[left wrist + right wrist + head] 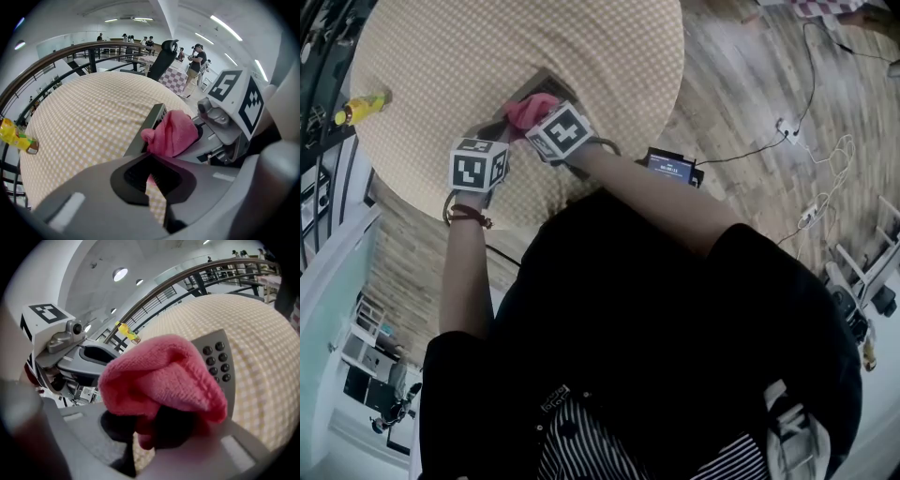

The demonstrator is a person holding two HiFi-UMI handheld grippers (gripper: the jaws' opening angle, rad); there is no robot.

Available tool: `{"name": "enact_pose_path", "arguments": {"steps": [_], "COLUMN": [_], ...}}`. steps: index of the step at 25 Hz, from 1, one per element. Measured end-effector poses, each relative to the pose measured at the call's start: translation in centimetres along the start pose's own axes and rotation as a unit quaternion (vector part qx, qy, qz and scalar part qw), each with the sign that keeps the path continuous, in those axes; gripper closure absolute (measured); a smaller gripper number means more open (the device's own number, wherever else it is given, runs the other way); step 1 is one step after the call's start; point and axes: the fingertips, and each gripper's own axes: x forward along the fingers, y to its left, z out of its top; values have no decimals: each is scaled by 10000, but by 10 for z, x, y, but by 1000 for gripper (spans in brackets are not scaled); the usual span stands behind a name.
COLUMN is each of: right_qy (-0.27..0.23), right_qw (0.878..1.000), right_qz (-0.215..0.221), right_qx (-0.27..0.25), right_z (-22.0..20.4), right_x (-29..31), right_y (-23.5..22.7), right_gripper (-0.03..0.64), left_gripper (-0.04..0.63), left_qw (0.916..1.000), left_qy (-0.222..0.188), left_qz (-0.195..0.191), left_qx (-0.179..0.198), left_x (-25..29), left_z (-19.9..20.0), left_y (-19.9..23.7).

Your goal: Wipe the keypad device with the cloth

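Mid-wipe here. The right gripper (151,434) is pinching the pink cloth (159,376) and pressing it on the keypad (218,359), which lies by the counter's (441,56) near edge. The left gripper (152,180) looks clamped on the keypad's end, but it's hard to be sure. Next up: drag the cloth over the buttons, gently.
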Motion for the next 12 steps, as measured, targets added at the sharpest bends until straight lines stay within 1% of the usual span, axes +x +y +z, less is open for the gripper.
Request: {"name": "enact_pose_path", "arguments": {"steps": [4, 9, 12], "right_qy": [262, 404, 444], "right_qw": [9995, 9988, 9987], "right_qz": [-24, -92, -114], "right_qx": [175, 254, 243], "right_z": [-26, -41, -44], "right_x": [8, 14, 15], "right_y": [-13, -20, -22], "right_gripper": [551, 550, 551], "left_gripper": [592, 592, 592], "left_qw": [10000, 9993, 9995], "left_qy": [-68, -356, -295], "left_qz": [17, 129, 143], "left_qx": [-13, 3, 20], "left_x": [-1, -14, -9], "left_z": [4, 22, 18], "left_y": [-1, 6, 11]}}
